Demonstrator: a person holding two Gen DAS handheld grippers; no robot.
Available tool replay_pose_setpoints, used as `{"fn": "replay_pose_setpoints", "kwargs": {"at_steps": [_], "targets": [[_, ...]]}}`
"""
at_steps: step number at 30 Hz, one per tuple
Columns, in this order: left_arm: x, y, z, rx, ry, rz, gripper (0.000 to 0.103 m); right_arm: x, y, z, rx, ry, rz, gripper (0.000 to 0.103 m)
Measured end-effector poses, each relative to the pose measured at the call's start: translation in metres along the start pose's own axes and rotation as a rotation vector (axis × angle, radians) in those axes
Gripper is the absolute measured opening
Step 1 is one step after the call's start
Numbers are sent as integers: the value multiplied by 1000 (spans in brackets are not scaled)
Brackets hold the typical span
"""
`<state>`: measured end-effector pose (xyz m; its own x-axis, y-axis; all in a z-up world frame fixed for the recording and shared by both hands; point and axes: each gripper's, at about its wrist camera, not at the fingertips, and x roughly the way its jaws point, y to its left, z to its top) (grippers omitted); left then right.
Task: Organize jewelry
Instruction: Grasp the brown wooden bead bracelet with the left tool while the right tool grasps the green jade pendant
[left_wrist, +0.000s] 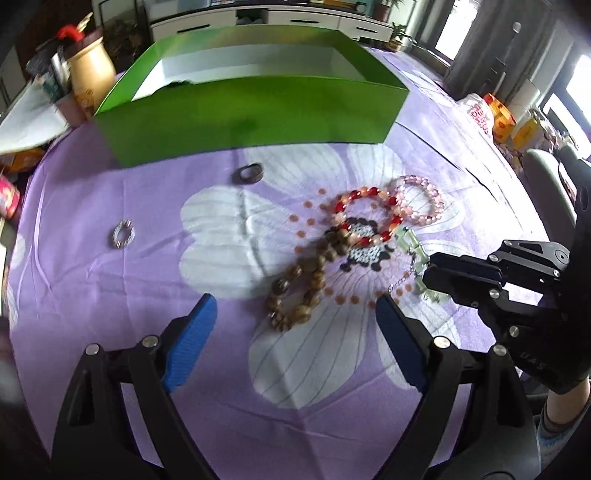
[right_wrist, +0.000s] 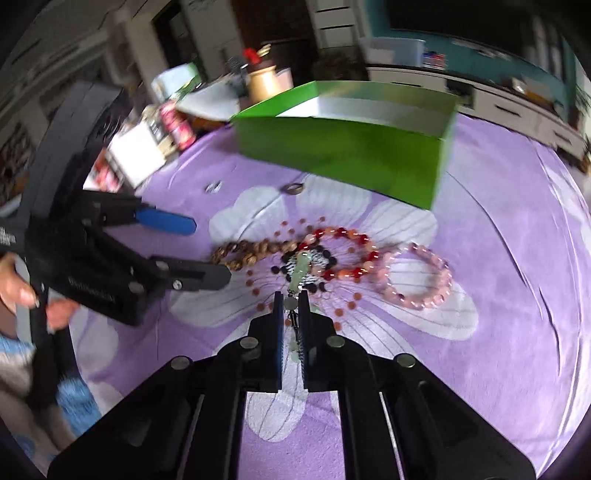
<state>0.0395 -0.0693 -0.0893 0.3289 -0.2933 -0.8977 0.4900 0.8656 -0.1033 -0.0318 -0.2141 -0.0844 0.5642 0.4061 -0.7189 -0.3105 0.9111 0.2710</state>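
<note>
The right tongs (right_wrist: 291, 300) were clamped narrow on the chain of a pale green jade bracelet (right_wrist: 300, 271) lying on the purple flowered table (right_wrist: 498, 314), at six o'clock of the jewelry pile. The left tongs (left_wrist: 295, 314) stood wide, holding nothing, above a brown wooden bead bracelet (left_wrist: 301, 284). A red beaded bracelet (left_wrist: 364, 212) touched a pink one (left_wrist: 421, 201). The green box (left_wrist: 255, 110) sat at twelve o'clock, well apart.

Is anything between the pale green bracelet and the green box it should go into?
Yes. The red bead bracelet and black-and-white beaded piece lie on the cloth between the pale green bracelet and green box.
</note>
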Motion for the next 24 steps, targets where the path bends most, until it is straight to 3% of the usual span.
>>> {"fn": "replay_pose_setpoints", "kwargs": {"at_steps": [3,8,11,15,18,24], "targets": [[7,-10,11,62,5,18,76,-2,-12,-2,105,-11,-9,7],[25,-17,20,126,49,14,55,-10,-18,-8,141,-27,-17,7],[29,-21,21,164,54,14,50,-13,-21,-10,163,-26,-8,7],[28,-25,21,178,43,13,20,-12,-22,-11,174,-32,0,7],[27,-25,19,168,33,8,10,-11,-21,-10,179,-33,5,7],[7,-20,9,73,-14,-66,10,-16,-17,-8,179,-51,23,7]]}}
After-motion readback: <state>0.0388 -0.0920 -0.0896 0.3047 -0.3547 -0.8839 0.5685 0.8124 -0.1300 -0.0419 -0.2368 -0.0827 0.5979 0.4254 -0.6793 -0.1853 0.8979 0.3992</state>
